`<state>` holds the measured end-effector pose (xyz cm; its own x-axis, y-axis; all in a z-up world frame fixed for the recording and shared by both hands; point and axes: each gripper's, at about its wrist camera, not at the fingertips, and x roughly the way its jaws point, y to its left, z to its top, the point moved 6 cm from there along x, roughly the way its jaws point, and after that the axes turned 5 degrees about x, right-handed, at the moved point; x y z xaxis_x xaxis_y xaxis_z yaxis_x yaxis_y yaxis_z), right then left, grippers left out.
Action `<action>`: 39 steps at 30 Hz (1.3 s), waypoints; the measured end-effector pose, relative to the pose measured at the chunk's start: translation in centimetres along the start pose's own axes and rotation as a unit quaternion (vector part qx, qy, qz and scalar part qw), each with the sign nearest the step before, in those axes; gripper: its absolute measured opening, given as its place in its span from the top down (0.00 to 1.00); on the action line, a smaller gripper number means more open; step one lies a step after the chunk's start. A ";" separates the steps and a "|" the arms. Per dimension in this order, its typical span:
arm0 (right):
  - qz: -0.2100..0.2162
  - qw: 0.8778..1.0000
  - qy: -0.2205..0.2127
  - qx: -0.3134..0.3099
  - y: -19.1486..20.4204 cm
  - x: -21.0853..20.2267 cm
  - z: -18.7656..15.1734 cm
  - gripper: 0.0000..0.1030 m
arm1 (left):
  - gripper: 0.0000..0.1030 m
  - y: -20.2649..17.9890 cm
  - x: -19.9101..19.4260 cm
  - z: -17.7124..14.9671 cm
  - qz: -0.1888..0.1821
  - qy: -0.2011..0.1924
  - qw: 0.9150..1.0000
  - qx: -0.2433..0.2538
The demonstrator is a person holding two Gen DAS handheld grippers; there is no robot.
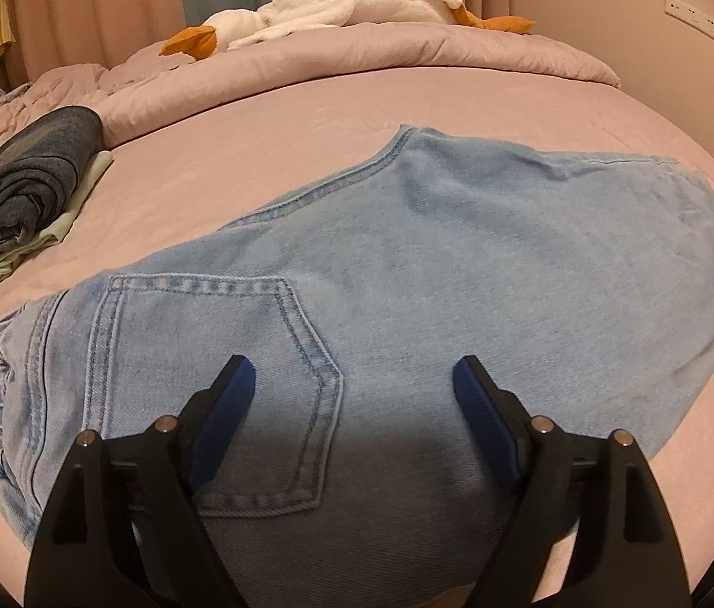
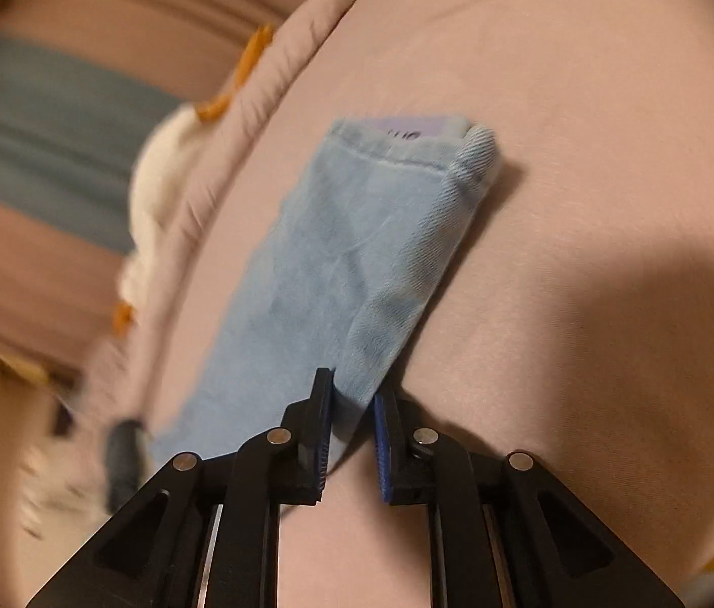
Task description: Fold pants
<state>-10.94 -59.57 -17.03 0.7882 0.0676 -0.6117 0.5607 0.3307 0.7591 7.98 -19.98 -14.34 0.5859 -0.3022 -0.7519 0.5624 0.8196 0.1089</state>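
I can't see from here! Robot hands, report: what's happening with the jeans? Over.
Left gripper open over the jeans, near back pocket. Right gripper clamped on a jeans edge. Nothing blocking on the bed.

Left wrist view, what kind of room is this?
Most likely a bedroom: the jeans lie on a bed's pink sheet, with a bunched duvet and a white plush goose behind, and curtains beyond.
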 end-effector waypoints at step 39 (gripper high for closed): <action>-0.199 0.907 0.041 -0.369 6.1 6.0 11.8 0.54 | 0.45 -7.9 7.9 12.1 -0.147 0.132 0.913 0.357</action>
<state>0.19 -68.27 -13.47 0.5228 -0.1359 -0.8415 0.4510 0.8818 0.1379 15.24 -34.73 -13.26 0.2407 -0.2535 -0.9369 0.9649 0.1672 0.2026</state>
